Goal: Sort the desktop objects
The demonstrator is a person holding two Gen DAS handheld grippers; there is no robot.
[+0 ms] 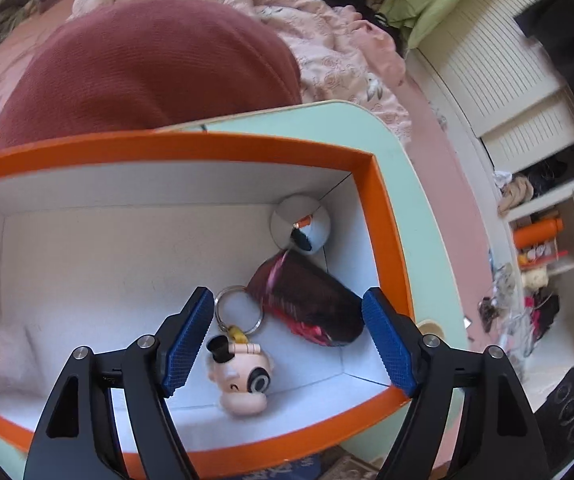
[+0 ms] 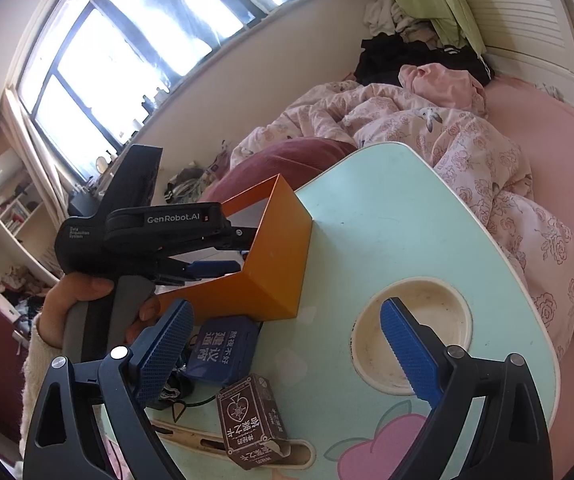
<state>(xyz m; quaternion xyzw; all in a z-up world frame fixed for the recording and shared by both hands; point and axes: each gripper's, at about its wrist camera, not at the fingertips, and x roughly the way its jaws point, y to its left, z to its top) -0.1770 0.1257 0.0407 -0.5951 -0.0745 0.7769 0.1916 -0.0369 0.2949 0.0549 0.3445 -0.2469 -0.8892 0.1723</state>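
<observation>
An orange box with a white inside stands on the mint-green table. On its floor lie a cartoon-head keychain with a metal ring, a dark red and black pouch and a white round toy in the far right corner. My left gripper hangs open over the box, its blue pads clear of the keychain below them. In the right wrist view a hand holds that left gripper with its tips inside the orange box. My right gripper stands open above the table with nothing between its fingers.
A blue case and a brown card box lie near the table's front edge, beside a tangle of dark cord. A round cup recess is sunk into the tabletop. A red cushion and pink bedding lie behind the table.
</observation>
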